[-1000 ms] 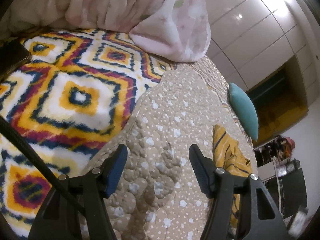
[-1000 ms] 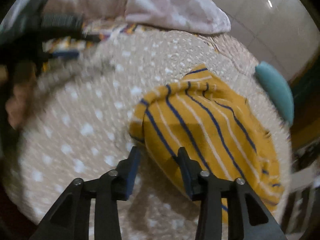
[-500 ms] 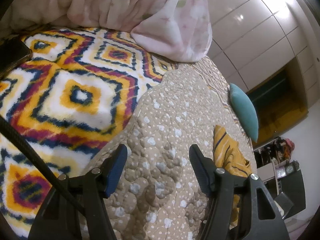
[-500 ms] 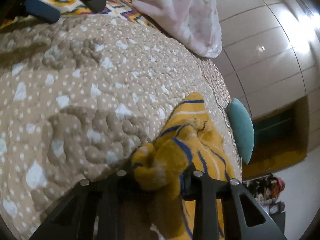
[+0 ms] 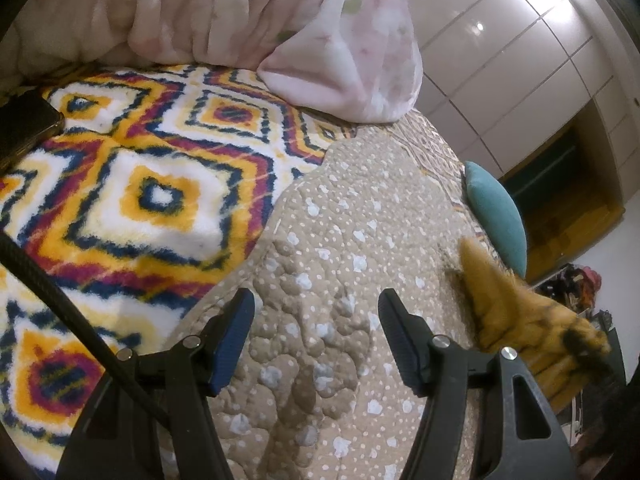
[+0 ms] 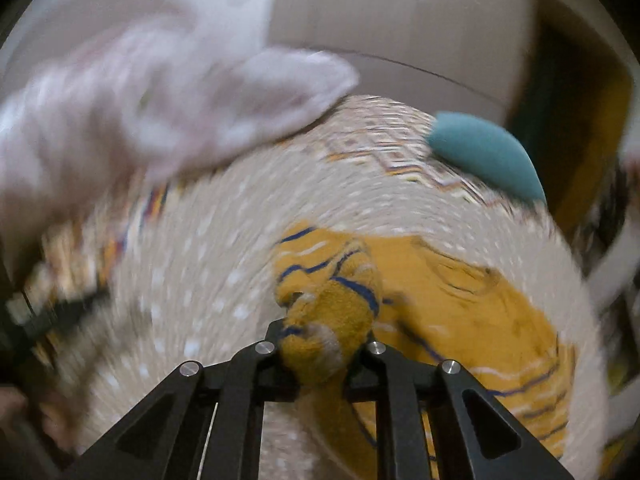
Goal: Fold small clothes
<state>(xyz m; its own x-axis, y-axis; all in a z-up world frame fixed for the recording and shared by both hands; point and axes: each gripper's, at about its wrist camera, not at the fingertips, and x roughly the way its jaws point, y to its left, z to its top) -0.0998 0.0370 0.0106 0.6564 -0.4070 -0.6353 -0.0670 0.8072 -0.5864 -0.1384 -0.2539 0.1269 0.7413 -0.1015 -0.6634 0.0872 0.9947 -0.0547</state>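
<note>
A small yellow garment with blue and white stripes (image 6: 472, 320) lies on the beige dotted quilt (image 6: 208, 264). My right gripper (image 6: 320, 354) is shut on a bunched corner of it and holds that corner up off the quilt; this view is blurred by motion. The garment also shows at the right of the left wrist view (image 5: 516, 312), partly lifted. My left gripper (image 5: 314, 338) is open and empty, low over the quilt (image 5: 352, 240), to the left of the garment.
A bright diamond-patterned blanket (image 5: 132, 200) covers the bed's left side. A pink comforter (image 5: 248, 20) is heaped at the back. A teal cushion (image 5: 496, 216) lies at the bed's far right edge. A dark phone (image 5: 22, 124) rests at the far left.
My right gripper closed on the garment's corner and has lifted it, swinging the view upward. The garment rose and shifted in the left view. My left gripper stayed open and nearly still.
</note>
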